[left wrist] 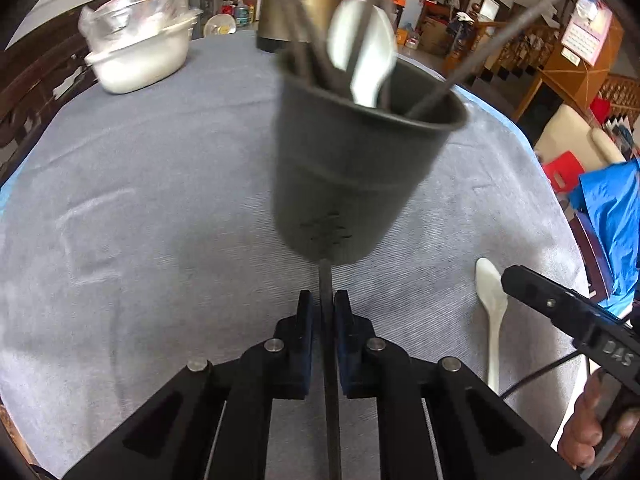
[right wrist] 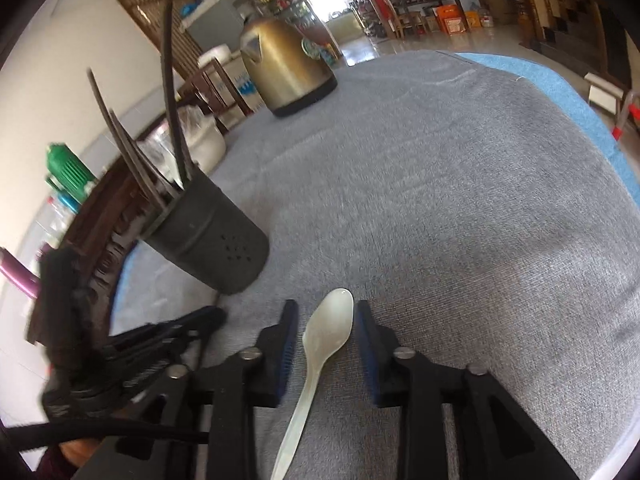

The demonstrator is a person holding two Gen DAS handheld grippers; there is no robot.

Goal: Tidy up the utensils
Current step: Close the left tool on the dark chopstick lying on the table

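A dark grey cup (left wrist: 352, 152) stands on the grey cloth, holding several dark chopsticks and a white spoon (left wrist: 362, 52). My left gripper (left wrist: 324, 300) is shut on one more dark chopstick (left wrist: 326, 280), whose far end reaches the foot of the cup. A second white spoon (right wrist: 328, 332) lies flat on the cloth. My right gripper (right wrist: 326, 312) stands open around it, one finger on each side of the bowl, pads not pressing. That spoon (left wrist: 494, 312) and the right gripper (left wrist: 560, 308) also show at the right of the left wrist view. The cup (right wrist: 212, 240) appears at the left of the right wrist view.
A gold kettle (right wrist: 288, 72) stands at the far side of the table. A white dish with a glass lid (left wrist: 140, 52) sits at the far left. The cloth (right wrist: 440, 200) spreads wide to the right of the spoon. A hand (left wrist: 592, 420) grips the right tool.
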